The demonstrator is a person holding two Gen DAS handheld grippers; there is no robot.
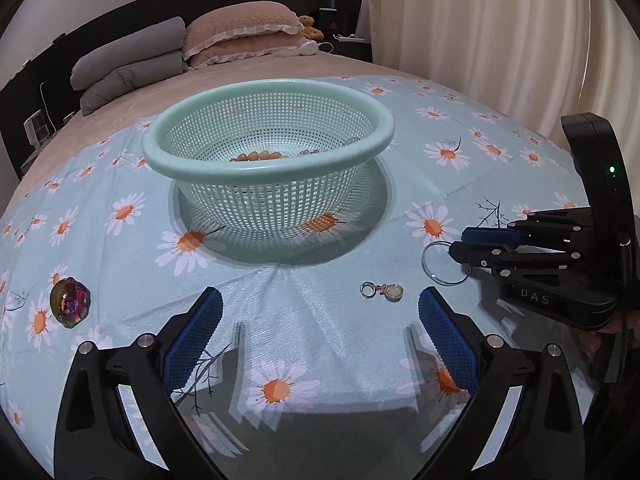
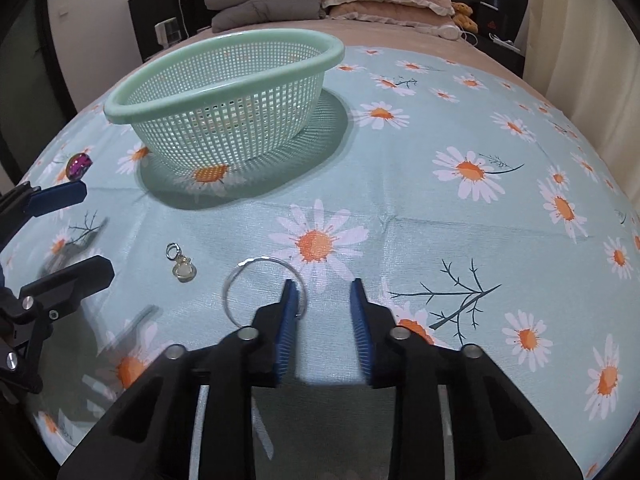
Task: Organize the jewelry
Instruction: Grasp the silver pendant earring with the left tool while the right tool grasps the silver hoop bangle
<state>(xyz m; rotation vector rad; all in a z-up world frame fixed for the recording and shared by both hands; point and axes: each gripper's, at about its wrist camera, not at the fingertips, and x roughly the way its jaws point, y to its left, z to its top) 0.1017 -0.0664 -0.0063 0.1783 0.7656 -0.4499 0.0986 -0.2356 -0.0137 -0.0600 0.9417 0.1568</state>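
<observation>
A mint green basket point(image 1: 268, 168) point(image 2: 224, 84) stands on the daisy cloth and holds orange beads point(image 1: 258, 156). A thin silver bangle point(image 1: 442, 262) point(image 2: 240, 280) lies flat on the cloth. My right gripper point(image 2: 324, 286) point(image 1: 456, 242) is open, its left finger over the bangle's right side. A small ring with a pendant point(image 1: 382, 291) point(image 2: 181, 266) lies just left of the bangle. An iridescent brooch point(image 1: 71, 301) point(image 2: 79, 165) lies at the far left. My left gripper point(image 1: 320, 304) is open and empty above the cloth, near the pendant.
The daisy-print cloth point(image 1: 448, 152) point(image 2: 472, 168) covers a bed. Pillows point(image 1: 240, 32), folded grey bedding point(image 1: 128, 68), white headphones and a teddy bear lie at the head. Curtains point(image 1: 500, 20) hang on the right.
</observation>
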